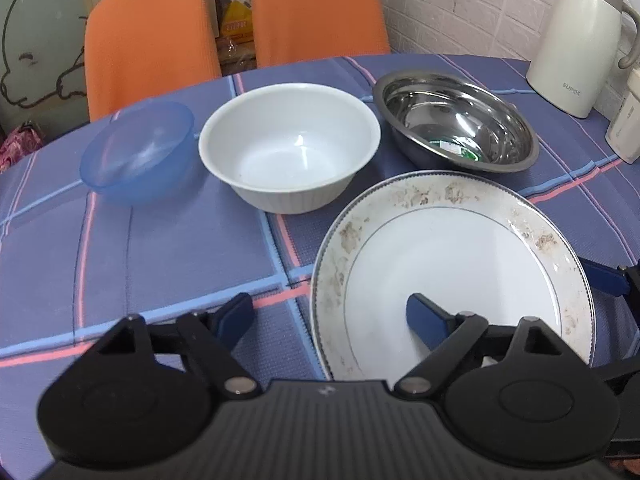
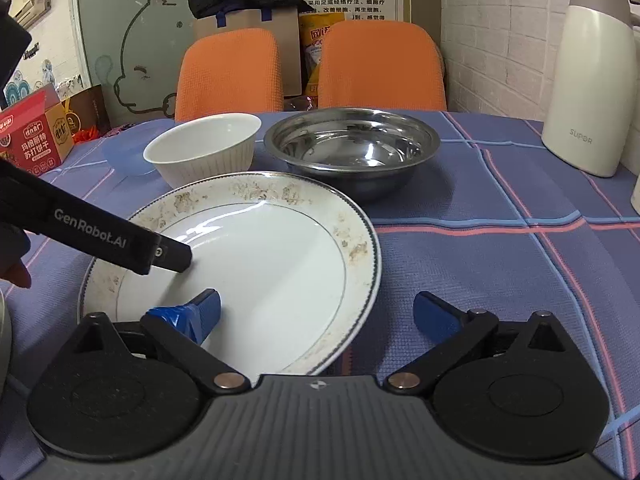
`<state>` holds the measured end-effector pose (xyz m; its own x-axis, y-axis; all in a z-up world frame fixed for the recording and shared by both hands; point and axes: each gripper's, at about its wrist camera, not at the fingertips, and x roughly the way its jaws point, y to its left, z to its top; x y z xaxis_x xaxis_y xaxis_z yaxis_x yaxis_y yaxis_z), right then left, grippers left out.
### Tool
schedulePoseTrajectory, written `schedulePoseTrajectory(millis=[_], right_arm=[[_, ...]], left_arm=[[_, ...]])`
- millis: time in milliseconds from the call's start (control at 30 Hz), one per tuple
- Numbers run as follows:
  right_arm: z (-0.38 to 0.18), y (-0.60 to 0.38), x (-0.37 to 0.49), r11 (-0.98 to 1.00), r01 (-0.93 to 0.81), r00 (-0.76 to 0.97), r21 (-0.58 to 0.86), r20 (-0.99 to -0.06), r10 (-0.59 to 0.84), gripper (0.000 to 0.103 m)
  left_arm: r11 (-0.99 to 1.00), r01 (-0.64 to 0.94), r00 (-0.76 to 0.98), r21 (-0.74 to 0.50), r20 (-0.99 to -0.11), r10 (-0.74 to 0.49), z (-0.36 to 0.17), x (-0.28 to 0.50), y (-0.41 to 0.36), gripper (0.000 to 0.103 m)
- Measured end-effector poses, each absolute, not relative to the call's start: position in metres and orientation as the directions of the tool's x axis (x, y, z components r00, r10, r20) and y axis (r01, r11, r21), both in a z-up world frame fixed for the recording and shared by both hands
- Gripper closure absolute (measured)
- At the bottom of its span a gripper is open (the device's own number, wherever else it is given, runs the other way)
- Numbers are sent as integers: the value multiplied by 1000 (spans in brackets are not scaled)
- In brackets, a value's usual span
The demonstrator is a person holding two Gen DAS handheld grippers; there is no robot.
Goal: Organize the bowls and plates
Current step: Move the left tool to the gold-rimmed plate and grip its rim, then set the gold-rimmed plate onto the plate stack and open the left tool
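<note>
My left fingers are standing spread wide at the near edge of the counter, one blue pad over the checked cloth and the other hanging over the white well of the dinner plate; whether that pad is touching the china I cannot tell. My right fingers are likewise gaping apart, straddling the plate's right-hand rim with one pad over the well and the other over the cloth, gripping nothing. The plate, white with a dark beaded edge and a faded floral band, is lying flat on the counter nearest me. Just behind it, three bowls are sitting in a row: a translucent blue plastic bowl at the left, a white ribbed ceramic bowl in the middle, touching or nearly touching it, and a stainless steel bowl at the right, a little apart. All three are standing upright. A cream thermos jug is standing at the counter's far right by the brick wall, and two orange chairs are facing the far side.
</note>
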<state>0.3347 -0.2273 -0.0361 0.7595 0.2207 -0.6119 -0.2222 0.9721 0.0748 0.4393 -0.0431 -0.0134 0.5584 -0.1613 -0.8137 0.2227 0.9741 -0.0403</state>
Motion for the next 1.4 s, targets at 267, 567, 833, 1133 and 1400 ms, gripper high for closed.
schedulePoseTrajectory(millis=[267,567,833,1133,1400], right_arm=[[-36,-206,338,962,-263,750,75,-611,253,12],[-30,-205,334,969,-186,750,163,-613,247,12],[-11,-188,306,963,-192,769,191,-581,268,12],[16,-133,251,931,-284,764,228,-533,363,12],[13,-66,209,888,-389,701,244,-548,457,12]], left_arm=[[957,283,558,-61,-801,-216,-10,440,-47,33],[941,320,528,-107,-805,-271,-7,433,-48,49],[951,286,563,-117,-782,-266,15,404,-25,49],[976,200,629,-91,-751,-199,44,326,43,49],[995,77,650,-64,-754,-99,35,258,112,47]])
